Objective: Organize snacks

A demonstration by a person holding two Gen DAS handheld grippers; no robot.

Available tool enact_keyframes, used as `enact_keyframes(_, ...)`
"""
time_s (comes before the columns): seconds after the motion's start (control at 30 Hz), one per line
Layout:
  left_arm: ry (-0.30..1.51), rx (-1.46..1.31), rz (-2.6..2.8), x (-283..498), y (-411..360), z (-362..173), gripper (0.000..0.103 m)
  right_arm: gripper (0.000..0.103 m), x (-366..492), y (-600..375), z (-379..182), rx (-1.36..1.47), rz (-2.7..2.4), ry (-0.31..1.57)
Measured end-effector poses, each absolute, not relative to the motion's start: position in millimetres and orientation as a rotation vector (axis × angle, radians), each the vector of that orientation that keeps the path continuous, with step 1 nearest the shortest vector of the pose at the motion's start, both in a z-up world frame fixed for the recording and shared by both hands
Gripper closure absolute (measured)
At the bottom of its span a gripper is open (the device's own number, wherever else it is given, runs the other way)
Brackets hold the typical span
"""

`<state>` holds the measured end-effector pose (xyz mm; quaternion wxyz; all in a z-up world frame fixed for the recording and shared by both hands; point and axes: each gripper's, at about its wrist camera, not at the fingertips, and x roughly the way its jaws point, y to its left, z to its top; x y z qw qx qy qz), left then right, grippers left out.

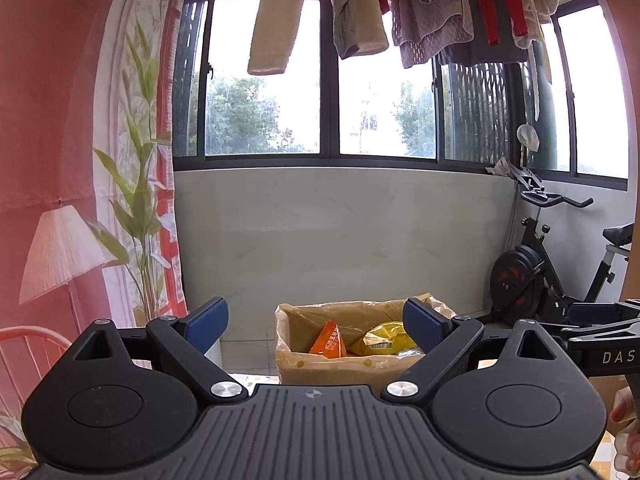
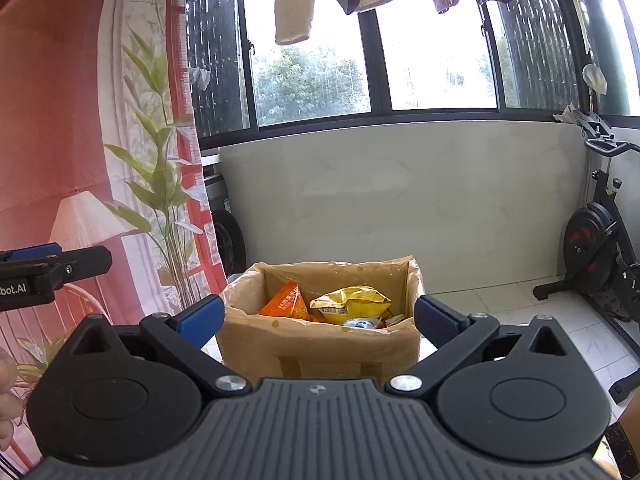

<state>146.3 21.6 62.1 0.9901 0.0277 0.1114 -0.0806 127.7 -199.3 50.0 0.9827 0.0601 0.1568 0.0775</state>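
Note:
A cardboard box (image 1: pixel 320 370) (image 2: pixel 320 344) lined with a clear plastic bag stands straight ahead in both wrist views. Inside it lie an orange snack packet (image 1: pixel 329 342) (image 2: pixel 286 300) and a yellow snack bag (image 1: pixel 390 336) (image 2: pixel 352 300); a small blue-and-white item (image 2: pixel 360 323) shows beneath the yellow bag. My left gripper (image 1: pixel 316 326) is open and empty, short of the box. My right gripper (image 2: pixel 318 320) is also open and empty, level with the box's near wall. Each gripper appears at the edge of the other's view: the right gripper (image 1: pixel 600 334) and the left gripper (image 2: pixel 44 268).
A pale low wall (image 1: pixel 340 232) under dark-framed windows lies behind the box. An exercise bike (image 1: pixel 548 272) (image 2: pixel 600 256) stands at the right. A printed red curtain (image 1: pixel 80 160) hangs at the left. Laundry (image 1: pixel 400 8) hangs overhead. A hand (image 1: pixel 626 432) shows at the lower right.

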Motion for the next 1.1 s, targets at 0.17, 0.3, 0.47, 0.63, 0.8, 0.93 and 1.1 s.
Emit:
enact_keyframes(0.17, 0.232, 0.049, -0.160, 146.7, 21.7, 60.7, 0.008, 0.000, 127.7, -201.9, 49.6, 0.126, 0.159, 0.318)
enact_keyframes(0.3, 0.240, 0.047, -0.162, 148.8, 23.3, 60.4, 0.008, 0.000, 127.2, -202.1, 49.5, 0.126, 0.160, 0.319)
enact_keyframes(0.47, 0.243, 0.045, -0.164, 150.2, 26.3, 60.2, 0.008, 0.000, 126.7, -201.4, 49.1, 0.129, 0.161, 0.320)
enact_keyframes(0.63, 0.243, 0.046, -0.161, 150.2, 27.8, 59.7, 0.008, 0.000, 124.9, -200.6, 48.4, 0.129, 0.164, 0.320)
enact_keyframes(0.8, 0.244, 0.046, -0.162, 149.5, 27.8, 59.0, 0.008, 0.000, 125.0, -199.4, 49.6, 0.128, 0.172, 0.322)
enact_keyframes(0.93, 0.243, 0.043, -0.158, 148.5, 29.0, 58.6, 0.008, 0.000, 124.2, -198.7, 50.9, 0.129, 0.175, 0.321)
enact_keyframes(1.1, 0.238, 0.044, -0.157, 146.0, 28.9, 58.9, 0.008, 0.000, 124.2, -199.2, 51.6, 0.127, 0.171, 0.321)
